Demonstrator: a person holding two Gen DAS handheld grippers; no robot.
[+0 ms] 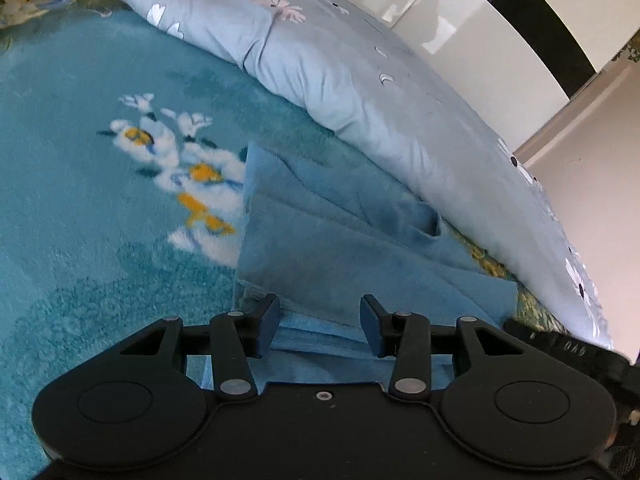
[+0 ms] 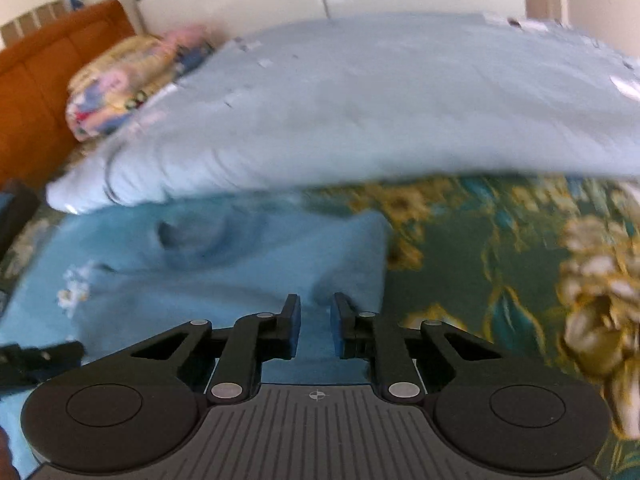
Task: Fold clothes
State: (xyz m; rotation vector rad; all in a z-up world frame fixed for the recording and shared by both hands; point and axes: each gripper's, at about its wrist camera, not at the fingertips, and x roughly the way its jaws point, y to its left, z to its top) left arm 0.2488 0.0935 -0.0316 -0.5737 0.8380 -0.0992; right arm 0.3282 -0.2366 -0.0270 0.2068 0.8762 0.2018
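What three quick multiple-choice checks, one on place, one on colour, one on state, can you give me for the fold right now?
1. Where does the pale quilt lie?
A. beyond the blue garment
B. under it
C. on the floor

2. What colour is the headboard?
A. white
B. orange-brown
C. black

3. How do the left gripper fingers stand?
A. pressed together
B. apart, with blue cloth showing between them
C. clamped on a pillow

Key: 1 A, the quilt is heaped on the far side of the garment; 2 B, it shows at the right wrist view's left edge; 3 B, a clear gap shows between the pads.
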